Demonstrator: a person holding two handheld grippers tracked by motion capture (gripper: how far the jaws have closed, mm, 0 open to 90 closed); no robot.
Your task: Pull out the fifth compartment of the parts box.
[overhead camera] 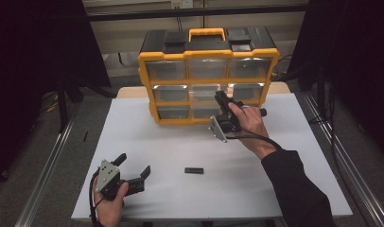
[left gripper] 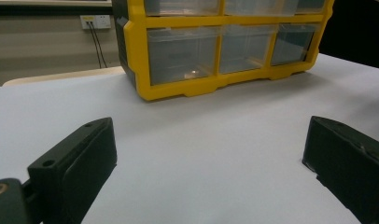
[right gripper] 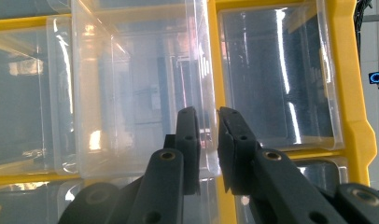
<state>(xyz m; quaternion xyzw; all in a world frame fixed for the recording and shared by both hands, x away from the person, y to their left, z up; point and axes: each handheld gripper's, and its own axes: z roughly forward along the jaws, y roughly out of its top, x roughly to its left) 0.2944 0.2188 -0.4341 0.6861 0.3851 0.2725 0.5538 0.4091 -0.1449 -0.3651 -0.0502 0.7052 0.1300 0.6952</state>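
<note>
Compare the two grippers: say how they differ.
The left gripper rests low on the white table, jaws spread wide with nothing between them. The right gripper is raised at the yellow organizer, jaws closed on the wall of a clear drawer. Both are black and hand-held.

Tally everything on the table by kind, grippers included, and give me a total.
Yellow and black drawer organizer: 1
Clear drawers in its front, one of them clamped by the right gripper: 9
Small black part lying on the white table: 1
Hand-held grippers, counting the open left gripper: 2
Total: 13
</note>
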